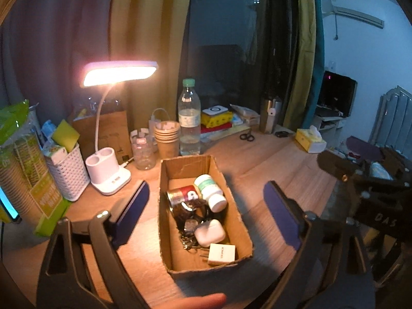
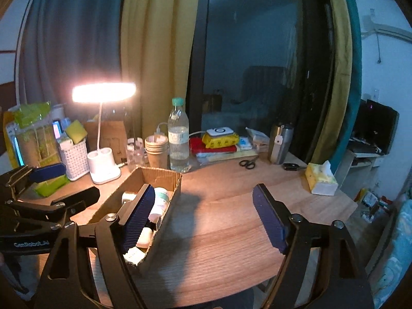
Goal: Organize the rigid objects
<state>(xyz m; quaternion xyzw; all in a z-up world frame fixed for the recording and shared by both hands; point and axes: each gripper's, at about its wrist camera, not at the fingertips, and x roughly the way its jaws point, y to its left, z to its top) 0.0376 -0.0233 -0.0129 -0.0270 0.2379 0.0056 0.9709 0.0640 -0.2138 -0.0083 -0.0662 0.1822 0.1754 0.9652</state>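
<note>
well, from the left wrist view the left gripper point(image 1: 206, 206) stands wide open with nothing in its grip, its two blue pads spread to either side of a cardboard box point(image 1: 239, 221) that sits on the wooden desk point(image 1: 278, 164). inside the box lie a white pill bottle point(image 1: 211, 192) with a green label, a small red and silver can point(image 1: 183, 194) on its side, a dark tangle that looks like a watch strap, a white earbud case point(image 1: 209, 232), and a white charger plug point(image 1: 222, 253) nearest the camera. a lit desk lamp point(image 1: 108, 172) stands left of the box, a water bottle point(image 1: 189, 118) and a stack of paper cups point(image 1: 166, 139) behind it. a fingertip shows at the bottom edge.

from the right wrist view the right gripper point(image 2: 203, 219) is also wide open and holds nothing; its left pad hangs over the box's near wall point(image 2: 164, 221), its right pad over bare desk. the box is at lower left, the white items only partly seen inside. the left gripper shows at the far left. scissors point(image 2: 247, 163) and a tissue box point(image 2: 322, 180) lie farther back.
</note>
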